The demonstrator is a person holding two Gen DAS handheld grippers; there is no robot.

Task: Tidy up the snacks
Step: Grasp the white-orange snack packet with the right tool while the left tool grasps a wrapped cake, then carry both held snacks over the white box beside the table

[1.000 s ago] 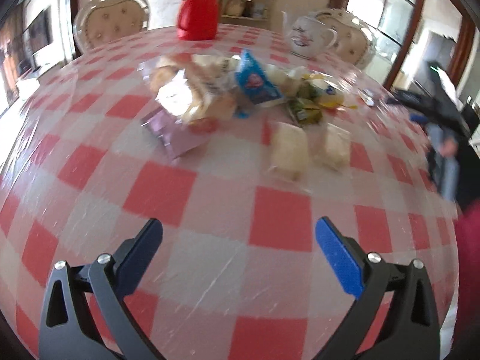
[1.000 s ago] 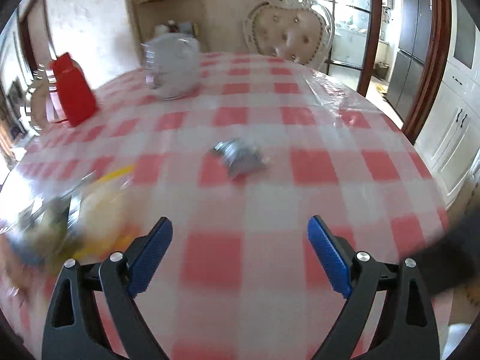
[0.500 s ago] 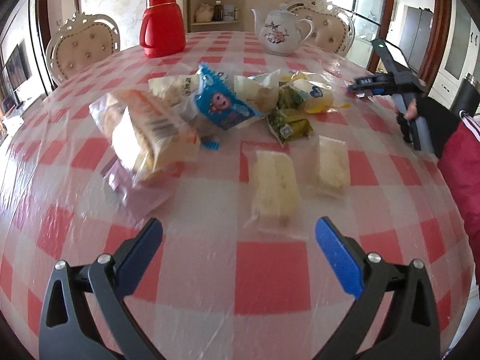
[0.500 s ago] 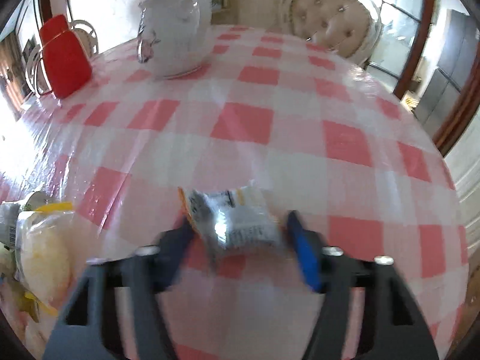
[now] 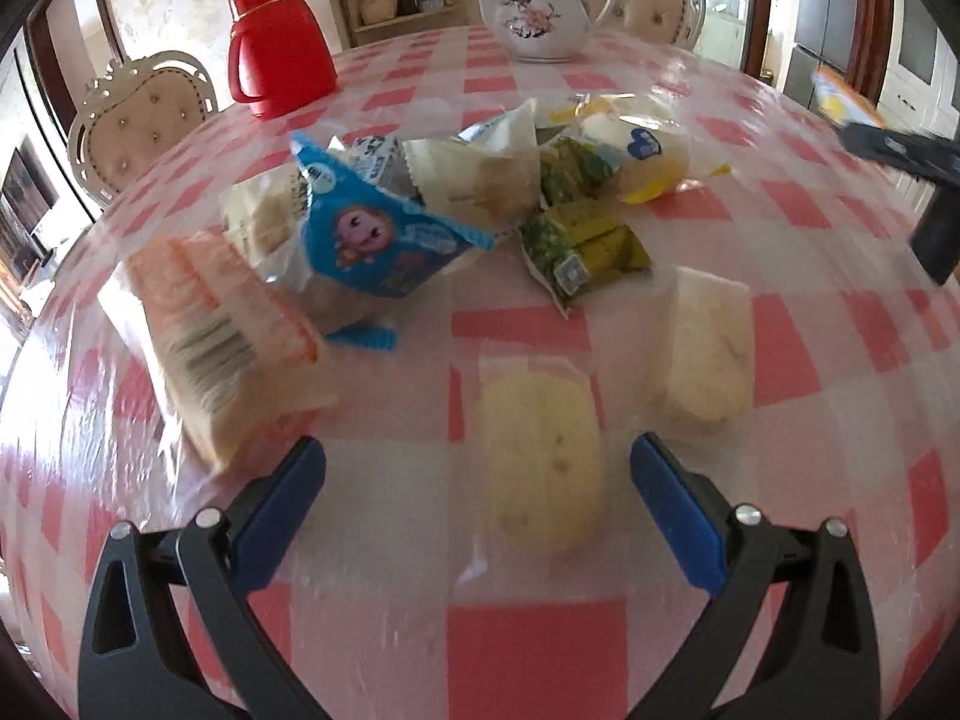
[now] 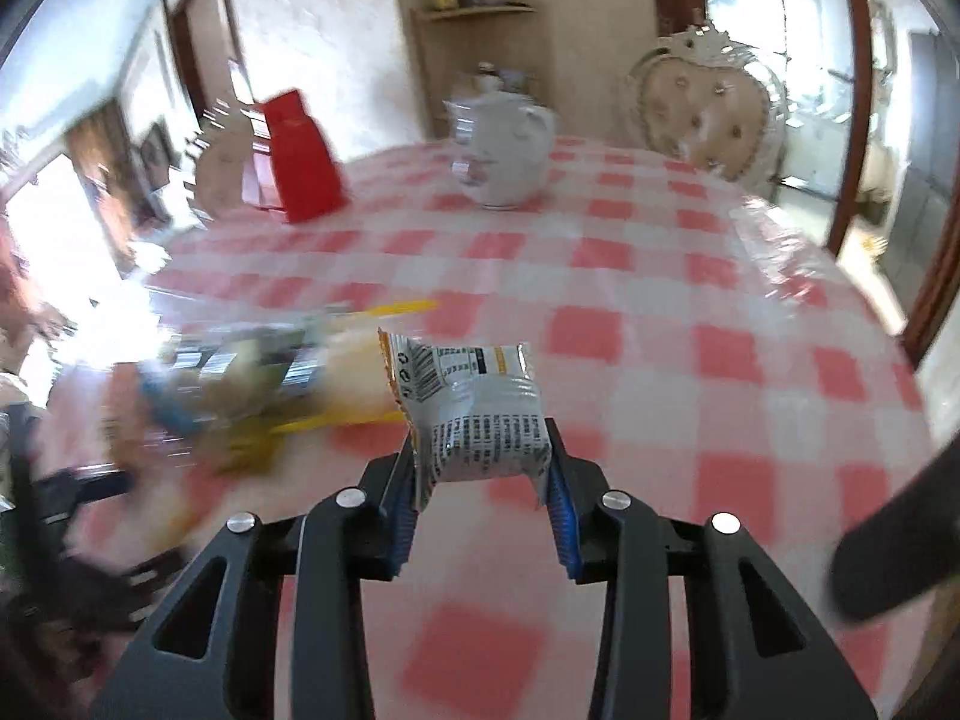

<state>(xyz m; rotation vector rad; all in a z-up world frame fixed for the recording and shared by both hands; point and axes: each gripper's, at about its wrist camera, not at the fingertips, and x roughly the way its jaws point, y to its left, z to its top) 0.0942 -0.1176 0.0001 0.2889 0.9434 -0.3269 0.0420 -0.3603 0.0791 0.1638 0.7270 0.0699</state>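
On the table [image 5: 540,648] I count two pale cakes in clear wrap [image 5: 543,450], two green packets [image 5: 585,252], one blue cartoon packet [image 5: 372,240] and one orange-edged bread bag [image 5: 216,336]; the wrappers heaped behind them overlap too much to number. One silver snack packet [image 6: 480,420] sits apart from that pile. One red flask [image 5: 276,42], one white teapot [image 5: 540,6], two padded chairs [image 5: 141,120]

Right gripper [image 6: 483,483] closes on the silver snack packet [image 6: 474,414], now lifted off the checked table [image 6: 690,372].
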